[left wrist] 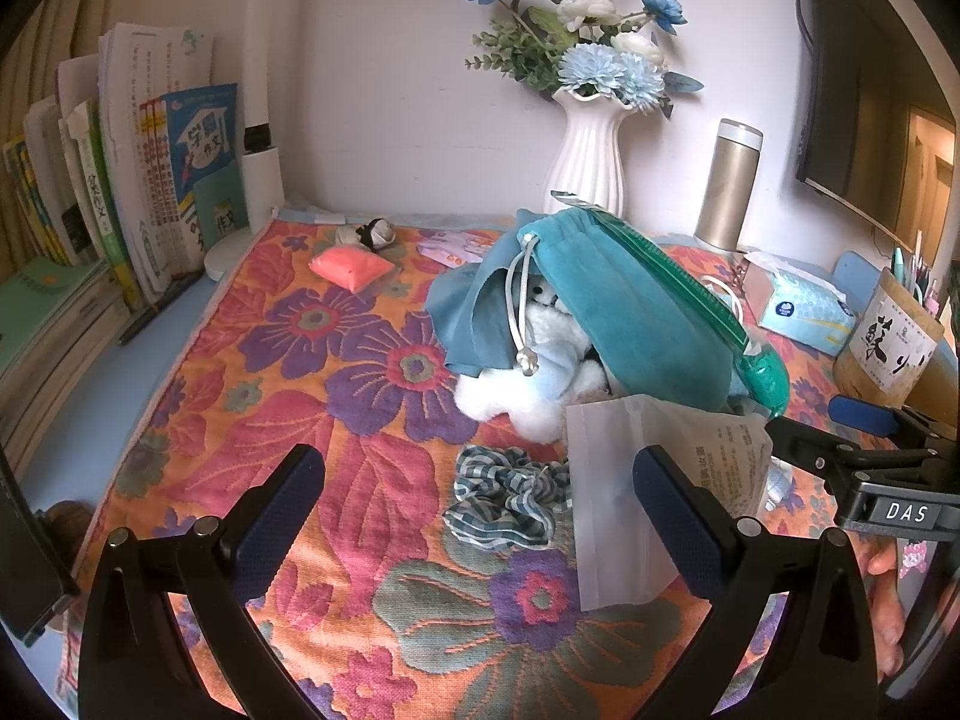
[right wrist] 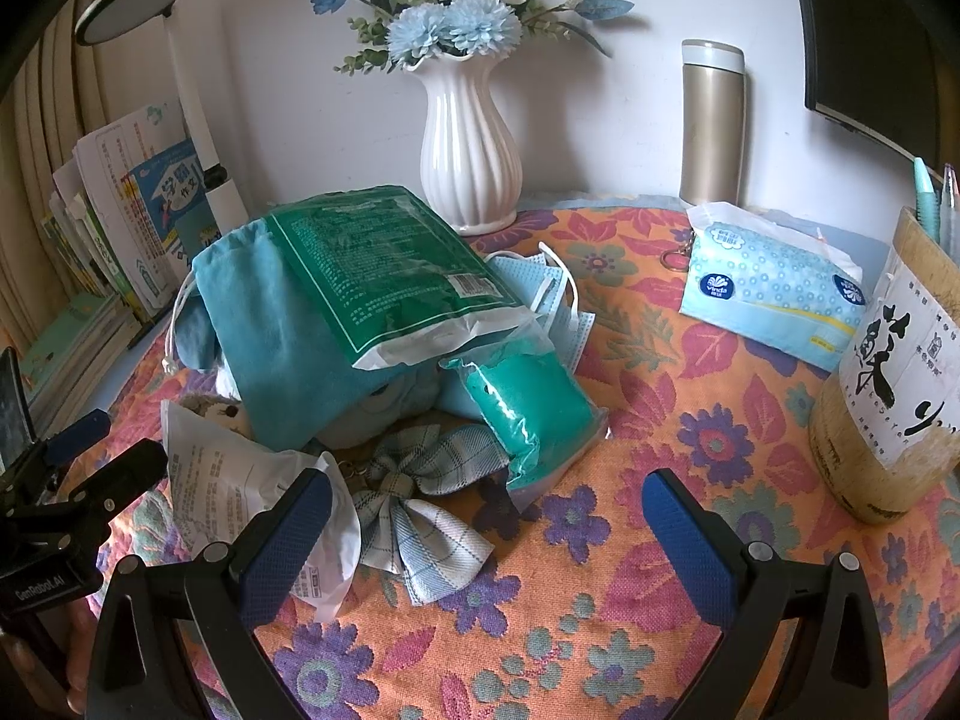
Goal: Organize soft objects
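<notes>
A teal drawstring pouch (left wrist: 606,306) (right wrist: 282,324) lies heaped over a white plush toy (left wrist: 516,378), with a green packet (right wrist: 390,264) (left wrist: 672,276) resting on top. A checked scrunchie (left wrist: 510,498) and a white plastic packet (left wrist: 636,480) (right wrist: 240,480) lie in front of the pile. A checked bow (right wrist: 426,510), a green pack in clear wrap (right wrist: 528,414) and blue face masks (right wrist: 540,288) show in the right wrist view. A pink cushion (left wrist: 351,267) lies far back. My left gripper (left wrist: 480,498) stands open over the scrunchie. My right gripper (right wrist: 486,522) is open by the bow.
On the flowered cloth (left wrist: 336,420) stand a white vase (left wrist: 585,156) (right wrist: 468,150) with blue flowers, a gold flask (left wrist: 726,186) (right wrist: 711,120), a tissue pack (right wrist: 774,300) (left wrist: 798,306) and a pen holder (right wrist: 888,396) (left wrist: 894,336). Books (left wrist: 120,180) and a white lamp (left wrist: 258,120) line the left.
</notes>
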`<state>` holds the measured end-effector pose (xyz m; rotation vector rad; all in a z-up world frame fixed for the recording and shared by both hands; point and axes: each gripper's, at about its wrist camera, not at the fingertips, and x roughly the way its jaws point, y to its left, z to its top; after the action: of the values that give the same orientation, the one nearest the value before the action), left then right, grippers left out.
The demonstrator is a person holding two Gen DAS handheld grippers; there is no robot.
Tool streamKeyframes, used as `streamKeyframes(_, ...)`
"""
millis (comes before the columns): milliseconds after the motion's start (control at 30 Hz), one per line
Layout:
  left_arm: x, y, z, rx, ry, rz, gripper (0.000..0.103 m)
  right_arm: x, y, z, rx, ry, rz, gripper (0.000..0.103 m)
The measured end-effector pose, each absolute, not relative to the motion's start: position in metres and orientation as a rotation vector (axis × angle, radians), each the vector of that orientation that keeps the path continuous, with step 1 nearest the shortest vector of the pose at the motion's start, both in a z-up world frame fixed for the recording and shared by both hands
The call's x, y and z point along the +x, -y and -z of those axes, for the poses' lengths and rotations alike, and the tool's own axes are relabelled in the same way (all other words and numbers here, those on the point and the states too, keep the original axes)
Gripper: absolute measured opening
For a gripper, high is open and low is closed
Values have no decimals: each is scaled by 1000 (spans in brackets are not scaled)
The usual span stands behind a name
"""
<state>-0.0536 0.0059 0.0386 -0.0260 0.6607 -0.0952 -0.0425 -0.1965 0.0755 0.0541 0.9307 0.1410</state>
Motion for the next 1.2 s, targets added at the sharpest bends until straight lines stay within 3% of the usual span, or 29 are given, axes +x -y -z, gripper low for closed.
streamKeyframes(600,-54,-4,-39,-28,-664,103,103,-42,201,-76,81,-927,-143,103)
streamKeyframes(767,-55,-21,-45,-118,-649,71,102,-68,205,-101,95,-748,-221,103)
streamKeyframes(1000,-57,-52,-52,-172,-712,122,102,-82,150,-98,-193,-859,-390,103)
streamKeyframes(1067,-58,-52,-53,-175,-723,151,97,-84,132,-94,-300,-863,-426,103)
streamKeyframes(1133,-57,-50,-52,-151,-737,161,84,-82,120,-90,-375,-864,-452,103)
streamKeyframes(1200,-54,-45,-49,-127,-761,158,80,-76,111,-84,-429,-878,-484,103)
